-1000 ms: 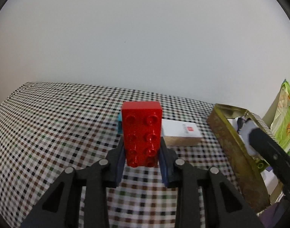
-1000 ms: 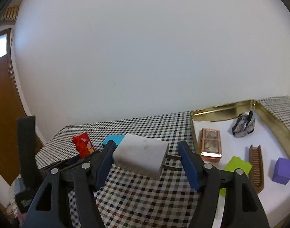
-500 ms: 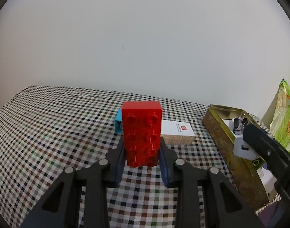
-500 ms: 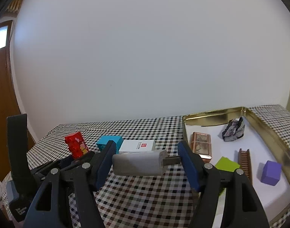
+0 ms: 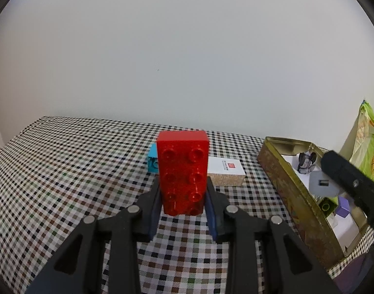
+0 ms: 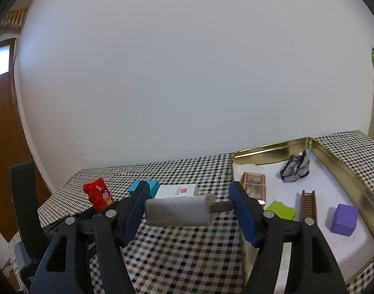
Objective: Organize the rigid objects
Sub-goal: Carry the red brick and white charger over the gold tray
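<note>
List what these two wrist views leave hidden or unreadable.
- Left wrist view: the turquoise block is mostly hidden behind the red brick held in the left tool.
- Left wrist view: the tin's near contents are covered by the right tool's dark body.
- Both views: print on the white box is too small to read.

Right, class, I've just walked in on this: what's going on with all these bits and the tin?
A person is tidying small hard objects with a pair of tongs in each hand. The left tongs are shut on a red building brick held above the checked tablecloth. The right tongs grip a white plug-in charger lengthwise. The gold tin already holds a rock, a purple cube, a green block and others. A blue block and a white box wait on the cloth.
</note>
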`<act>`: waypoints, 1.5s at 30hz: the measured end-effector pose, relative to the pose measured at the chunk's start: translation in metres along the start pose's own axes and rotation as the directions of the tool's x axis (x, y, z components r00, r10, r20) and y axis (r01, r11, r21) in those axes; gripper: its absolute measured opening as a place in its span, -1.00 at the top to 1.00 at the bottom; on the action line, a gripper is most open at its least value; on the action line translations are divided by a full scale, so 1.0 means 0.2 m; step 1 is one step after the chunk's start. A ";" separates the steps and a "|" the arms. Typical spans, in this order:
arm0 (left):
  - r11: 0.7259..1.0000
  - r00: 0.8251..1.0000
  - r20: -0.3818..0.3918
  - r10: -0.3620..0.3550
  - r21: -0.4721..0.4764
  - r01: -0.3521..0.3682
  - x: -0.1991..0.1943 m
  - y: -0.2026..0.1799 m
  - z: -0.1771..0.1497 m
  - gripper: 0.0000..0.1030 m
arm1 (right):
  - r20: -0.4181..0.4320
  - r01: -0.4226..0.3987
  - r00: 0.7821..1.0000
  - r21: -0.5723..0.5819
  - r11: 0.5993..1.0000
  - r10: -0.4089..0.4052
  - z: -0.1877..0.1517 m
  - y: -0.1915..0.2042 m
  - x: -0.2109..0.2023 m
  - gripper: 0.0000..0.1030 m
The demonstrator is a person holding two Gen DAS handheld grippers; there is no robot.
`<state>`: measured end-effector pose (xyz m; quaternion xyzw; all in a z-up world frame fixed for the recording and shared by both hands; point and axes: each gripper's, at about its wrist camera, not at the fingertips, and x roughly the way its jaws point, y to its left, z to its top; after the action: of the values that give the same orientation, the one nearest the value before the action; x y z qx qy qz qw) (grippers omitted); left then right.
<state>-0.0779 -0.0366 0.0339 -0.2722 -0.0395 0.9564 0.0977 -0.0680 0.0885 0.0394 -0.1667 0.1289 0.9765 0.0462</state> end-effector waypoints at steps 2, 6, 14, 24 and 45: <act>1.000 1.000 0.000 -0.003 -0.002 0.003 0.00 -0.01 0.00 0.41 | 0.012 0.002 1.000 0.004 1.000 -0.002 0.01 -0.01 -0.02 -0.35; 1.000 1.000 0.008 -0.001 0.000 0.001 -0.02 -0.05 0.00 0.41 | 0.034 0.012 0.999 0.014 1.000 -0.012 0.02 -0.05 -0.06 -0.35; 0.999 0.999 0.024 -0.031 0.024 0.031 -0.07 -0.19 0.01 0.41 | 0.084 0.066 0.994 -0.007 0.998 -0.065 0.03 -0.15 -0.17 -0.35; 0.995 0.995 0.061 -0.079 0.061 0.076 -0.15 -0.42 0.04 0.41 | 0.125 0.143 0.982 0.016 0.990 -0.144 0.04 -0.37 -0.30 -0.35; 0.968 0.979 0.068 -0.193 0.176 0.179 -0.16 -0.86 0.08 0.41 | 0.144 0.248 0.959 0.005 0.969 -0.246 0.07 -0.57 -0.32 -0.35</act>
<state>-0.0308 0.1239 0.0866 -0.2174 0.0121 0.9536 0.2079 0.0025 0.1980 0.0459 -0.1111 0.0969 0.9734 0.1756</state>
